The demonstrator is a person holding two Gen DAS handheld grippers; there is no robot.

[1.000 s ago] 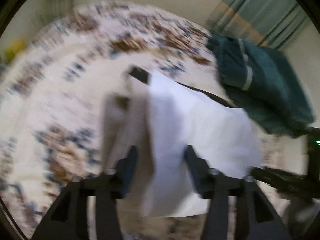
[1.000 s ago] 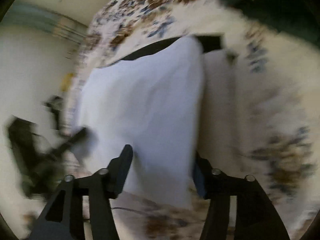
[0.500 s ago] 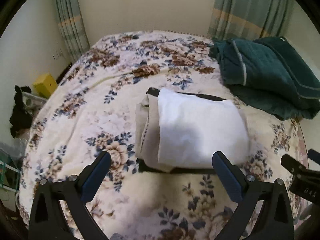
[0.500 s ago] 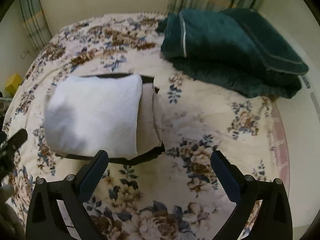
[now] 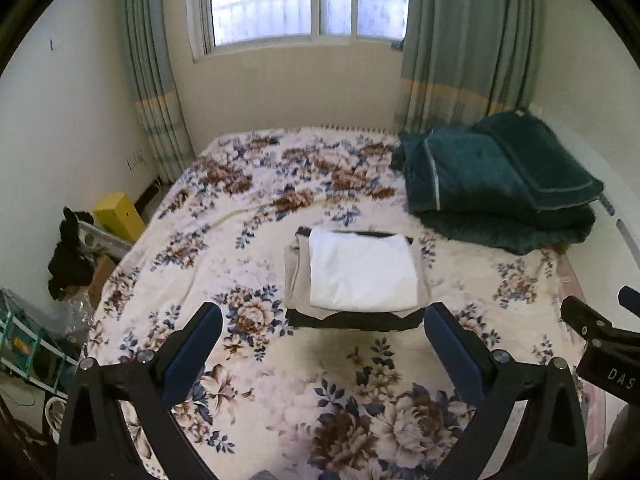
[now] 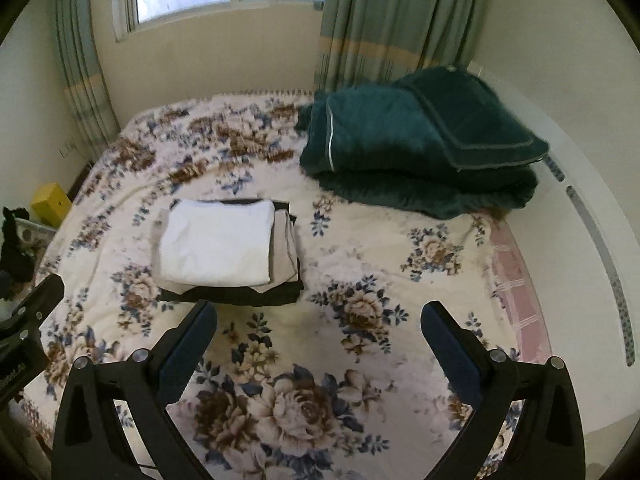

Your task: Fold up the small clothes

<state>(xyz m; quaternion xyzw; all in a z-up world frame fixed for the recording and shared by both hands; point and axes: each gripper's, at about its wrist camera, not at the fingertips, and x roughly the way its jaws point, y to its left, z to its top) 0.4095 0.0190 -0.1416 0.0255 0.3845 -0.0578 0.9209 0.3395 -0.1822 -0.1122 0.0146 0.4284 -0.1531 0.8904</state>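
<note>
Floral bedding in cream, brown and blue covers the bed (image 5: 240,264), which fills most of both views and runs away toward a window with green curtains (image 5: 460,40) on either side. Against the far right of the bed, a folded dark green blanket (image 5: 500,184) lies in a thick pile near the wall. Near the middle of the bed sits a stack of folded clothes (image 5: 356,280): a black piece at the bottom, a beige one over it, and a white folded garment (image 5: 360,272) on top. The white garment is roughly rectangular, with its long axis running left to right across the bed; its near edge faces the cameras, and the beige layer shows past it on the left in the left wrist view. Beside the bed on the left floor stands a yellow box (image 5: 118,214). The left gripper (image 5: 322,340) hangs above the bed on the near side of the stack, its jaws spread wide with nothing between them; they have just been opening. The right gripper (image 6: 318,338) does likewise, wide apart and empty, to the right of the stack.
</note>
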